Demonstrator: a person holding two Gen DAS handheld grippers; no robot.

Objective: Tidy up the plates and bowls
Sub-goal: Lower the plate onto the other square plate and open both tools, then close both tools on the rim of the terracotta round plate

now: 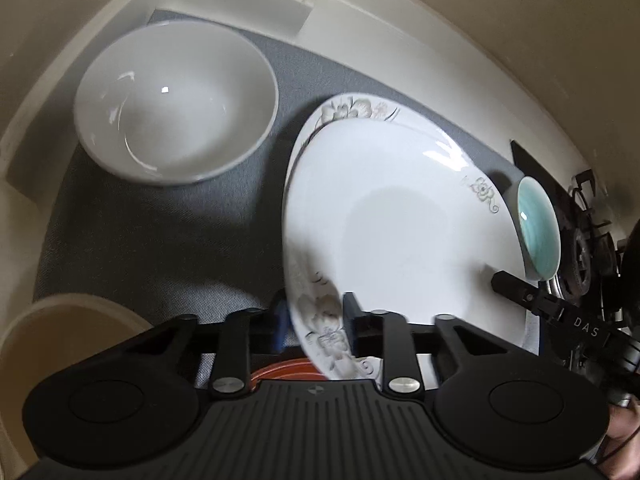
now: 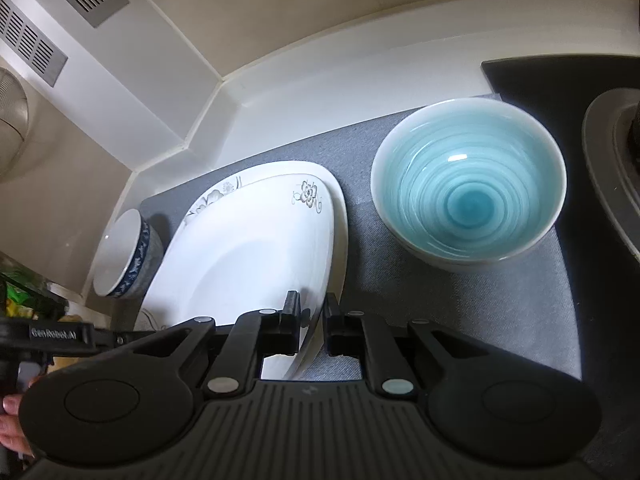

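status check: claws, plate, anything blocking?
Left claw and right claw each straddle an edge of the floral plate, not clearly clamped. It sits atop another plate. Teal bowl and white bowl flank it, apart.

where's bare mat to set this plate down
Bare grey mat lies in front of the white bowl, left of the plates. A narrower strip lies in front of the blue bowl. Crowded between plates and blue bowl.

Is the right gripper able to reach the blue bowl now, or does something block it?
Probably not at once. The right gripper has its fingers on both sides of the rim of the floral plate, so it seems occupied. The blue bowl stands apart on the grey mat, with bare mat between them.
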